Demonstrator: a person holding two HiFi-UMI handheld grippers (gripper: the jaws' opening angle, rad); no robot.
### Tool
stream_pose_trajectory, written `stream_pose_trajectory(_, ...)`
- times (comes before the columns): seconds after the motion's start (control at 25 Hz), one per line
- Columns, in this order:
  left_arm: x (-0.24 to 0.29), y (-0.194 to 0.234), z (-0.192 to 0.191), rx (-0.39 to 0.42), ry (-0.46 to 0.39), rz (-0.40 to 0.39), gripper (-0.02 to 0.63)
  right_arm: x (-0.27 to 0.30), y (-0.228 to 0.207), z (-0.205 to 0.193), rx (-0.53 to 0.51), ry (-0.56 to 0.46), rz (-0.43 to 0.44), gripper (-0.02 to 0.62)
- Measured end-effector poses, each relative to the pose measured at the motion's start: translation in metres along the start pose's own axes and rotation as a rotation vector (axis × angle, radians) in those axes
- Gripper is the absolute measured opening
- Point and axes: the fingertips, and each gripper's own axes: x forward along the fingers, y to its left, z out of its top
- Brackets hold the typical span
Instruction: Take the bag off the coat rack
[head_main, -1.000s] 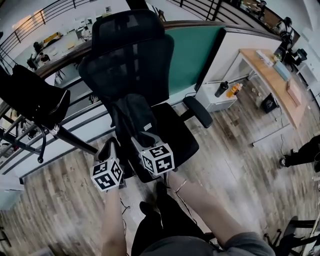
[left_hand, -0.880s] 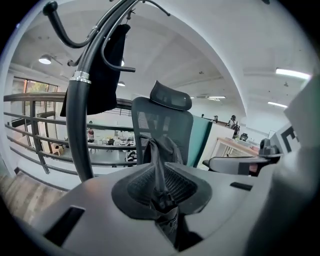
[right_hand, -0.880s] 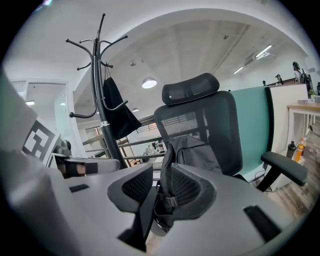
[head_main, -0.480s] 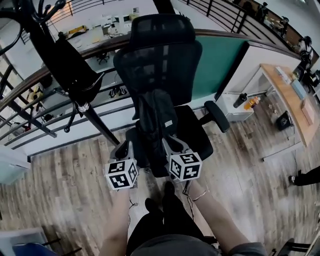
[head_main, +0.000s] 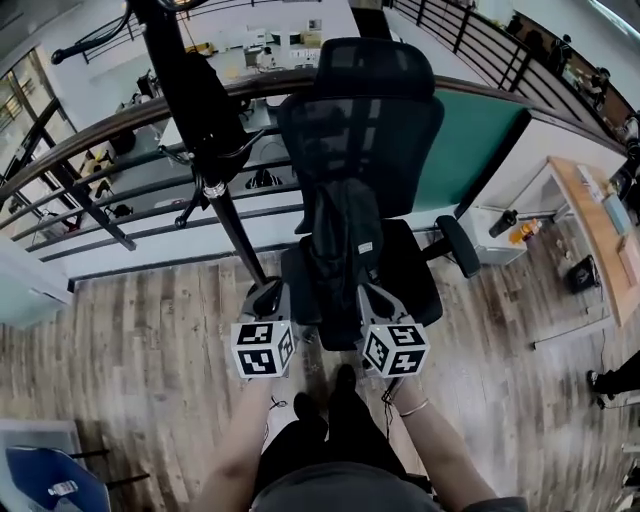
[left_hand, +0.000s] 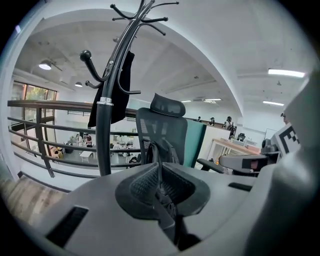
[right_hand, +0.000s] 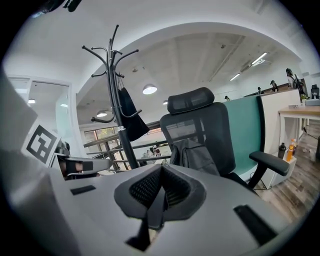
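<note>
A black coat rack (head_main: 226, 215) stands by the railing, left of a black office chair (head_main: 360, 110). A flat black bag (head_main: 205, 95) hangs from the rack's hooks and is seen too in the left gripper view as the bag (left_hand: 121, 87) and in the right gripper view as the bag (right_hand: 131, 122). A dark backpack (head_main: 345, 240) leans on the chair seat. My left gripper (head_main: 266, 292) and right gripper (head_main: 372, 292) are held side by side just short of the seat, well below the hanging bag. Both are shut, the left gripper (left_hand: 159, 175) and right gripper (right_hand: 161, 186) with nothing between the jaws.
A metal railing (head_main: 110, 205) runs behind the rack and the chair. A green partition (head_main: 475, 130) and a wooden desk (head_main: 600, 230) stand to the right. The floor is wood plank (head_main: 130, 350). A blue bin (head_main: 50, 480) is at the lower left.
The view has swung left and up: rack, chair and backpack slid right in the picture, and the rack now stands upright near the middle. Both grippers stay together before the seat.
</note>
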Motion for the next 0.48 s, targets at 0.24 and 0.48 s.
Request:
stream_pose_trajectory(0.24,-0.019,0.003,0.001,-0.022,-0.013,-0.001,0.037,-0.016,0.018,0.006,-0.005,-0.017,0.024,0.003)
stream_pose_trajectory(0.48,-0.031,0.002,0.006,0.005,-0.031,-0.007,0.037,-0.028,0.032,0.006,-0.016,-0.026,0.024,0.002)
